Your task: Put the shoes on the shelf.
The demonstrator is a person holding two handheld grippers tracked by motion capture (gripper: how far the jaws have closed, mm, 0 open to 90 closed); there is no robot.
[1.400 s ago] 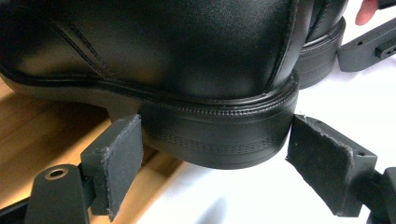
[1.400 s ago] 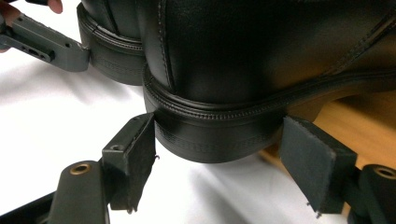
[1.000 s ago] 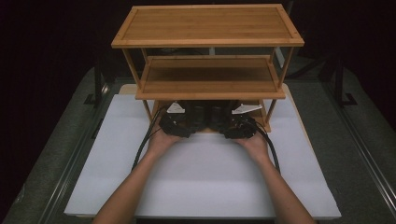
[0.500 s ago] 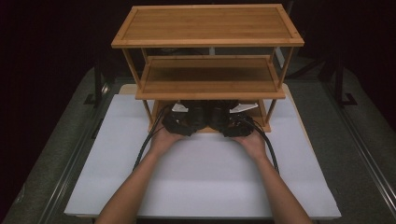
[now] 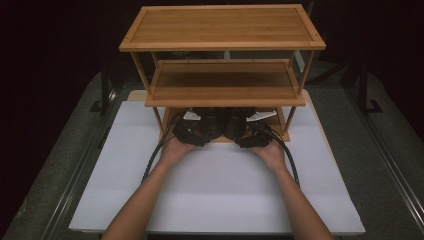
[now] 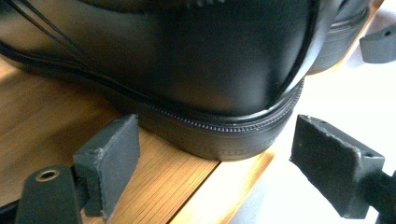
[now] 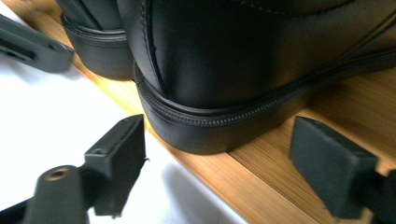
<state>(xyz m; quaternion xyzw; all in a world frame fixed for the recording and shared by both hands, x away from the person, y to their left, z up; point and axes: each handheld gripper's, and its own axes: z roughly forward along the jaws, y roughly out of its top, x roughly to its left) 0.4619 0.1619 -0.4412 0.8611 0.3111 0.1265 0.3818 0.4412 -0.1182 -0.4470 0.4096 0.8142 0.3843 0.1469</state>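
White padding covers the table (image 5: 215, 195) where a pair of black leather shoes (image 5: 220, 122) sits on the bamboo rack's bottom shelf (image 6: 60, 140); the left gripper (image 6: 215, 168) and right gripper (image 7: 217, 163), jaws just widened clear of each heel, should back straight out without nudging either.

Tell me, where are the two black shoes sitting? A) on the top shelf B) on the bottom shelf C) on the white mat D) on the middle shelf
B: in the left gripper view the heel of a black shoe rests on the wooden bottom shelf, and from above both shoes sit tucked under the middle shelf, whose board is bare like the top shelf.
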